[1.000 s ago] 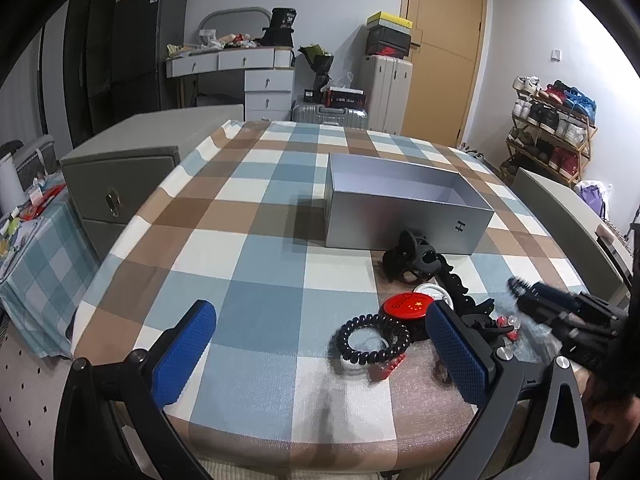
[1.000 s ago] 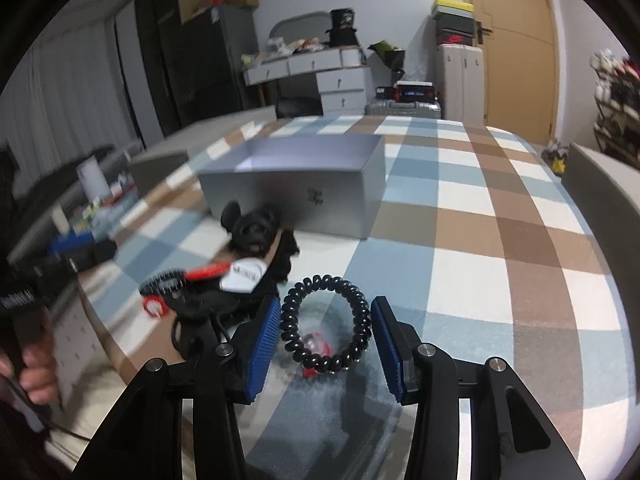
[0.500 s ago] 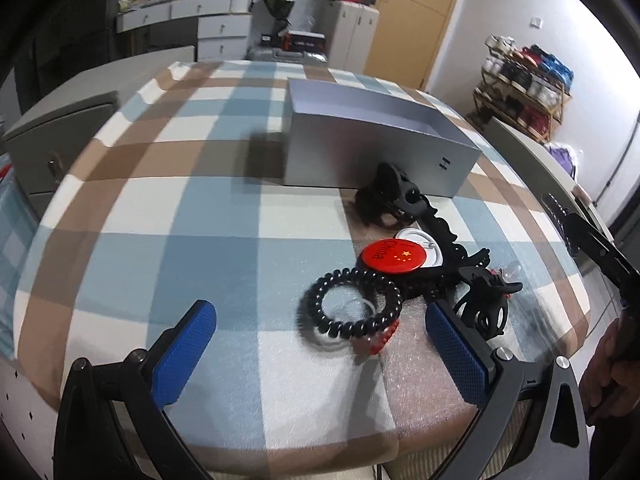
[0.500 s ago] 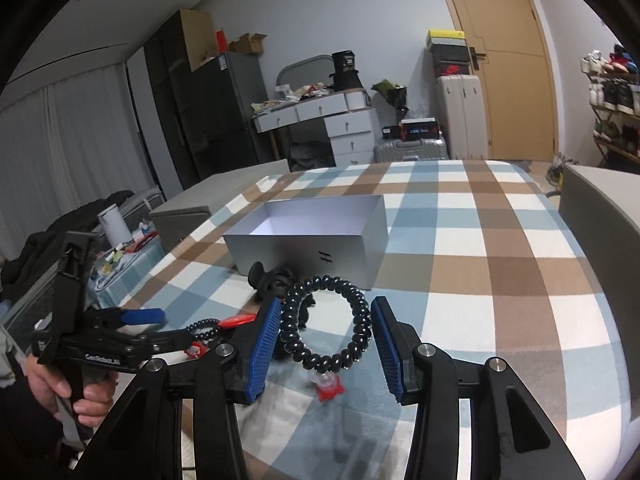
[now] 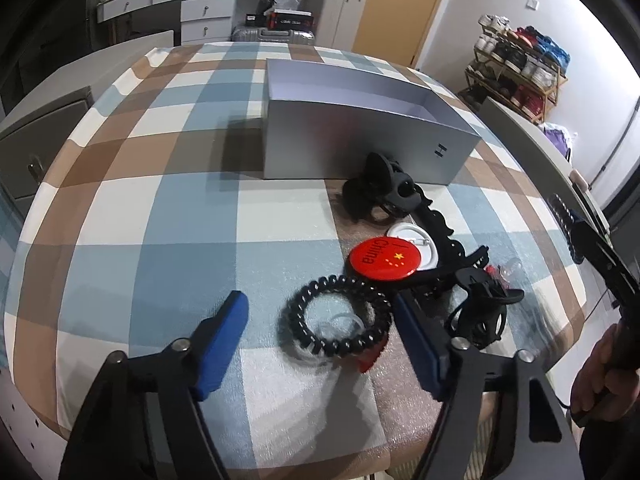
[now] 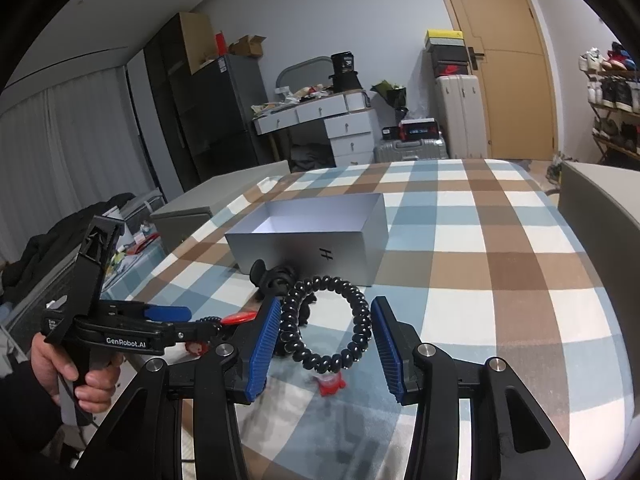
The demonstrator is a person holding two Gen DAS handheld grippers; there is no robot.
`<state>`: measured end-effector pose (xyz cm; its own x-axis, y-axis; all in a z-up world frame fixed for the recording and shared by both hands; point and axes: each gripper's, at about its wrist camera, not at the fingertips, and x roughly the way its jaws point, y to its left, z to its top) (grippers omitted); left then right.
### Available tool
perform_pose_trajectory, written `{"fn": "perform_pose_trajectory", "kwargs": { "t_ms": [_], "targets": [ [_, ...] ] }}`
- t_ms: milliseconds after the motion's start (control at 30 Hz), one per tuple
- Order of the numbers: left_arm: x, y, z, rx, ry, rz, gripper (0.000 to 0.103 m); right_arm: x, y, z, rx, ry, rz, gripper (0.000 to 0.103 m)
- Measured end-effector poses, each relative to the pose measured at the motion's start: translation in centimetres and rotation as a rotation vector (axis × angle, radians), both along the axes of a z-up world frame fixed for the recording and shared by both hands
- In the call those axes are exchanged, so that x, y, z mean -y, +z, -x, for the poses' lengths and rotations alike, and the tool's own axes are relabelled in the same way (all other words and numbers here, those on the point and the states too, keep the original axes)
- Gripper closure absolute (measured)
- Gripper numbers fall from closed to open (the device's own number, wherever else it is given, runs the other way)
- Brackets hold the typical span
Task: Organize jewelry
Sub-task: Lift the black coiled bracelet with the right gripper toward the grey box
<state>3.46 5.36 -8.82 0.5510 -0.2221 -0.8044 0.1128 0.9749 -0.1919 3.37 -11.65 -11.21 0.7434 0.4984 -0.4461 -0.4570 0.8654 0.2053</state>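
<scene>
My right gripper (image 6: 325, 338) is shut on a black spiral hair tie (image 6: 325, 322) and holds it lifted above the table. My left gripper (image 5: 320, 334) is open, its jaws set wide around a second black spiral hair tie (image 5: 335, 322) lying on the checked cloth. An open grey box (image 5: 360, 136) stands behind; it also shows in the right wrist view (image 6: 316, 236). A red China badge (image 5: 380, 259), a white badge (image 5: 412, 236) and black hair claws (image 5: 380, 188) lie beside the tie.
A red small piece (image 6: 329, 384) lies on the cloth below the lifted tie. Another black clip (image 5: 480, 308) lies at the right. Grey cabinets stand on both sides of the table. A shoe rack (image 5: 520, 64) stands far right.
My right gripper has lifted its hair tie off the table and risen. My left gripper has moved forward and lower, its jaws narrowing around the second hair tie.
</scene>
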Motion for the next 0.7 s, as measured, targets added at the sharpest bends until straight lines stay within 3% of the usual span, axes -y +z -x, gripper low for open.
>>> {"fn": "perform_pose_trajectory", "kwargs": {
  "t_ms": [67,133,367,700],
  "targets": [
    [0.2,0.0,-0.2,-0.004,-0.014,-0.012,0.053,0.0,0.0,0.1,0.005,0.001,0.0,0.057],
    [0.2,0.1,-0.3,-0.006,-0.04,0.031,0.06,0.0,0.1,0.2,0.009,-0.001,0.002,0.057],
    [0.2,0.1,-0.5,0.008,-0.056,0.017,0.067,0.1,0.1,0.3,0.012,-0.001,-0.002,0.056],
    [-0.5,2.1,0.1,0.07,-0.035,0.029,0.068,0.2,0.9,0.4,0.028,-0.002,-0.023,0.056]
  ]
}}
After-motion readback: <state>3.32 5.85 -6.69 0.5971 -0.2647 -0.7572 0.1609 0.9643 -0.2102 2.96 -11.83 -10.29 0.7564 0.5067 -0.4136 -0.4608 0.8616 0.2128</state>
